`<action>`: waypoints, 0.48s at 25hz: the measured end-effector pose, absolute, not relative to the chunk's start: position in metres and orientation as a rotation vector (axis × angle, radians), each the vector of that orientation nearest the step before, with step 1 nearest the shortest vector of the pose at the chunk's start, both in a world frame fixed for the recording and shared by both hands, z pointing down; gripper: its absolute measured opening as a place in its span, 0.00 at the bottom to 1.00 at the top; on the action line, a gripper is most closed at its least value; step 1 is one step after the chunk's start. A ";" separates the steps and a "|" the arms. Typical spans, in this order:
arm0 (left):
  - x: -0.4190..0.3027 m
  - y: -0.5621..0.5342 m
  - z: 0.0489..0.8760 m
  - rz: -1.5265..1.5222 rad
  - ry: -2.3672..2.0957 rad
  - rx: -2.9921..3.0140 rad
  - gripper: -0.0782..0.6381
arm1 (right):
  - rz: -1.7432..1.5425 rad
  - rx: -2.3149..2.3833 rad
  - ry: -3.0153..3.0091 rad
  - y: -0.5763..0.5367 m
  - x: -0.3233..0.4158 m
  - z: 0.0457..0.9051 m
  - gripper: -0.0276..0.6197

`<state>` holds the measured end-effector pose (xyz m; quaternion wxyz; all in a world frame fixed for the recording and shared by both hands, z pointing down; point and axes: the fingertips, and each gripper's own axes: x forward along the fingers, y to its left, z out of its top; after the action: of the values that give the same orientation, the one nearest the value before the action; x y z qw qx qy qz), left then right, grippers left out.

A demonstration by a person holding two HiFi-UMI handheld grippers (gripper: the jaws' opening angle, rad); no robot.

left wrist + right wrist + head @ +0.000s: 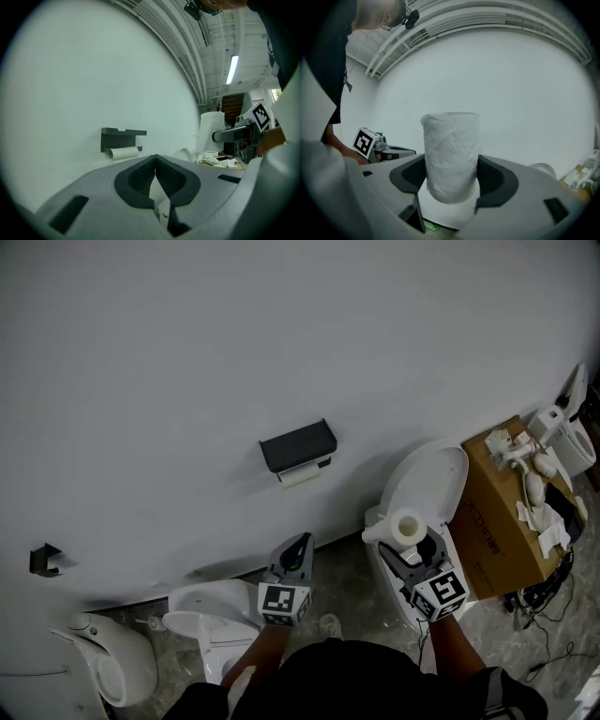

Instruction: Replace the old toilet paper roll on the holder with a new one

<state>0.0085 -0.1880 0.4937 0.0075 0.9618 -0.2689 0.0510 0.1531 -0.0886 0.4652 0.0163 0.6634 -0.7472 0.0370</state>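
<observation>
Right gripper (451, 180) pinched new roll (451, 140), squishy, could've slipped out. Left gripper (155, 164) pressed shut, empty; old roll (300, 476) on holder (298, 446) would've blocked swap.

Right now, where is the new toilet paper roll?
In the head view the new roll is right of centre, clamped in the right gripper, below the raised toilet lid and right of the holder.

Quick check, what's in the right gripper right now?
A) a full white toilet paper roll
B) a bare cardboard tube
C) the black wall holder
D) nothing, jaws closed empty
A: in the right gripper view, the right gripper has its jaws pressed on both sides of a thick white toilet paper roll.
</observation>
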 end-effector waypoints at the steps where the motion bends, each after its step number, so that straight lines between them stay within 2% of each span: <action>1: 0.009 -0.195 0.493 0.162 -0.837 3.010 0.12 | 0.112 2.054 -2.327 -0.097 0.151 0.464 0.52; 12: 0.015 -0.236 0.499 0.200 -0.781 3.062 0.12 | 0.115 1.964 -2.363 -0.160 0.140 0.462 0.52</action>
<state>0.0145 -0.2362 0.4994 -0.0126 0.9670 -0.2466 0.0631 0.1399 -0.1596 0.4620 0.0332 0.6384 -0.7681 0.0373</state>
